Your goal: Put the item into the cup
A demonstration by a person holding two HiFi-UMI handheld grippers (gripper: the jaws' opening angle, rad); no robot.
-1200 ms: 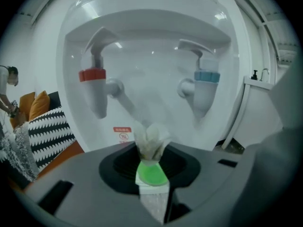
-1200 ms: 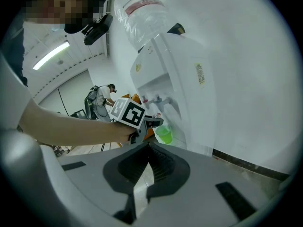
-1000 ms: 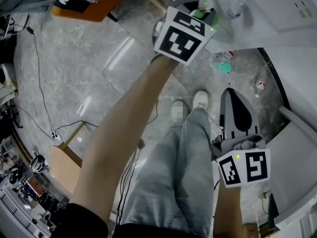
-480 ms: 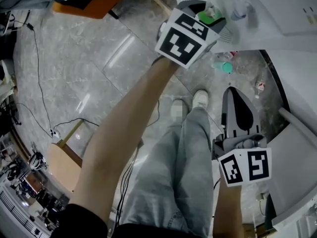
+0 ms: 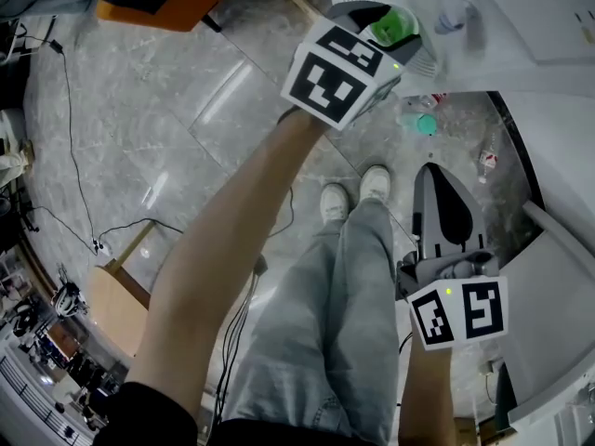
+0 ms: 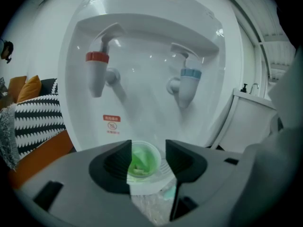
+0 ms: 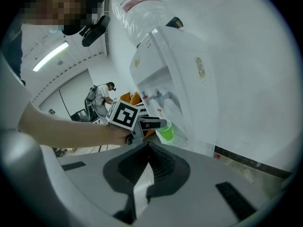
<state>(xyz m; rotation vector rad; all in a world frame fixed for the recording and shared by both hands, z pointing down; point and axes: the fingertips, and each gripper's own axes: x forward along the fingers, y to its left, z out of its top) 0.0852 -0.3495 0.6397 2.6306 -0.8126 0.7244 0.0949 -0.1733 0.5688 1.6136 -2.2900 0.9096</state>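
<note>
The drop looks done: the left gripper (image 6: 147, 151), jaws spread wide after just opening, hangs over the green cup (image 6: 143, 159) on the drip tray (image 6: 163, 170) of the water dispenser (image 6: 151, 46). It pinches nothing, and a pale item (image 6: 136, 166) lies inside the cup. Next it should back away cleanly, minding the cup's rim just below and the red tap (image 6: 96, 72) and blue tap (image 6: 188, 82) above; the right gripper (image 7: 147, 169) waits well apart, jaws pressed together on nothing.

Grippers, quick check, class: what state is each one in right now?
Left gripper: open, its jaws have just been opening; the green cup stands between them, not pressed.
Right gripper: shut, holding nothing.
</note>
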